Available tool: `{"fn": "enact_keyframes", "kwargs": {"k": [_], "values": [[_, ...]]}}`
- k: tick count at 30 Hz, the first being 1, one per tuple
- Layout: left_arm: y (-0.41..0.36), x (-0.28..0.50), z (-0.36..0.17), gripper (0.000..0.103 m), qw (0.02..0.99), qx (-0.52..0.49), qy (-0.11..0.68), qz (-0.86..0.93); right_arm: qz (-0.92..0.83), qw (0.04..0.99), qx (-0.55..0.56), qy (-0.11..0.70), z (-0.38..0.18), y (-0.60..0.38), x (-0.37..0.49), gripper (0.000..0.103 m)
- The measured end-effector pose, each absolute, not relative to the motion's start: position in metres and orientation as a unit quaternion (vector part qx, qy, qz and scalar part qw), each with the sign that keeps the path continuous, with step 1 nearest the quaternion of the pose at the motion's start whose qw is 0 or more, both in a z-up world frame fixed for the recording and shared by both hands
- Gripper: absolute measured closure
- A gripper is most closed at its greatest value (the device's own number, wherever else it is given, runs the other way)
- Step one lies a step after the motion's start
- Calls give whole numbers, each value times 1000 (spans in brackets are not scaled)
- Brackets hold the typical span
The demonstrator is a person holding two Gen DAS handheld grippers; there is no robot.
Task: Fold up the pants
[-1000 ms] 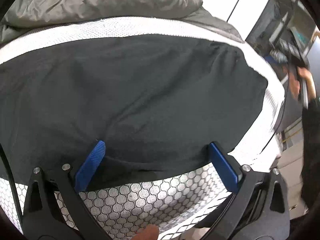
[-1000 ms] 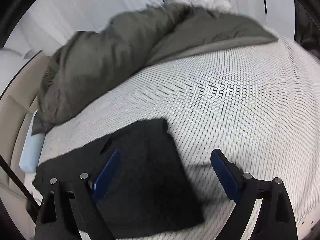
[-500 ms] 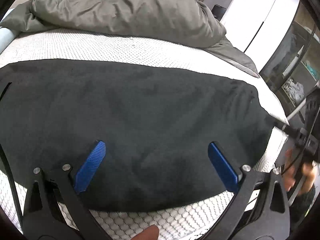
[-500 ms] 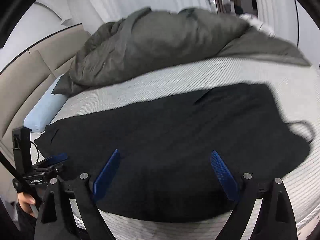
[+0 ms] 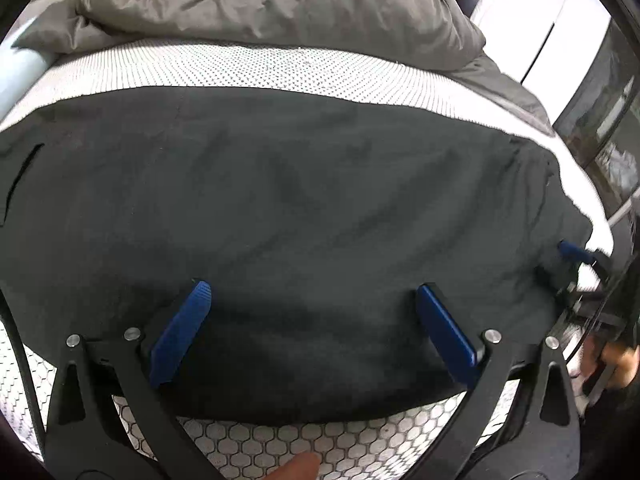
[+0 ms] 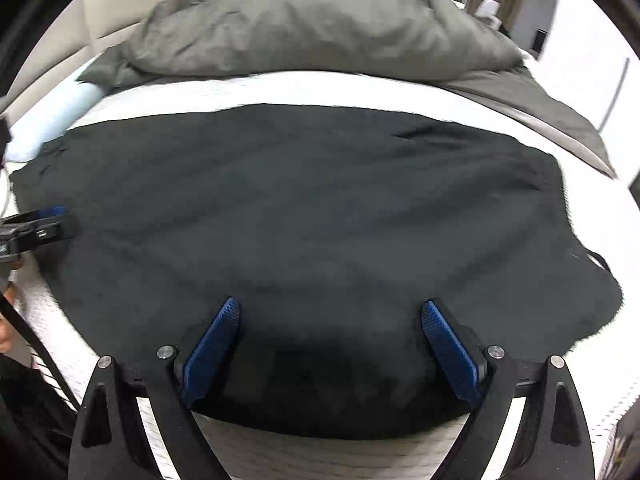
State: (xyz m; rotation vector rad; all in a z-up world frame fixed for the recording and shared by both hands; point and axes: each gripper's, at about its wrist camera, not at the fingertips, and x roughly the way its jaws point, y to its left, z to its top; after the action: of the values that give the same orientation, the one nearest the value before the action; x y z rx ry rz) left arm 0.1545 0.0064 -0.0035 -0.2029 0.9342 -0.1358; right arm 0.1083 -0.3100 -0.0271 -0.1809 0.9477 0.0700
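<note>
Both wrist cameras sit low behind their own wide-spread blue fingers, looking across the bed toward the grey duvet (image 5: 280,4) beyond. Both views share the black pants (image 5: 288,200) ahead of the fingers and the white honeycomb mattress cover (image 5: 280,448). Each view catches the other gripper at its frame edge.

Black pants (image 5: 304,208) lie spread flat and wide across the white mattress (image 5: 240,68)
</note>
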Motion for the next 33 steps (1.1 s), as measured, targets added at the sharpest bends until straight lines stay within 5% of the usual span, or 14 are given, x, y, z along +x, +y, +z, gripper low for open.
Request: {"fn": "enact_keyframes", "kwargs": {"k": [10,19,33], "values": [[4,151,-3,1,887,-91,449,-55,-68,880,-36,468,-18,-420,91,6],[22,174,12,1,892,-144,427,-28,44,886,-71,455,7,-329,110,6],[12,190,-7,1,881,-59,468,27,121,843,-160,499,-34,-237,178,6]]}}
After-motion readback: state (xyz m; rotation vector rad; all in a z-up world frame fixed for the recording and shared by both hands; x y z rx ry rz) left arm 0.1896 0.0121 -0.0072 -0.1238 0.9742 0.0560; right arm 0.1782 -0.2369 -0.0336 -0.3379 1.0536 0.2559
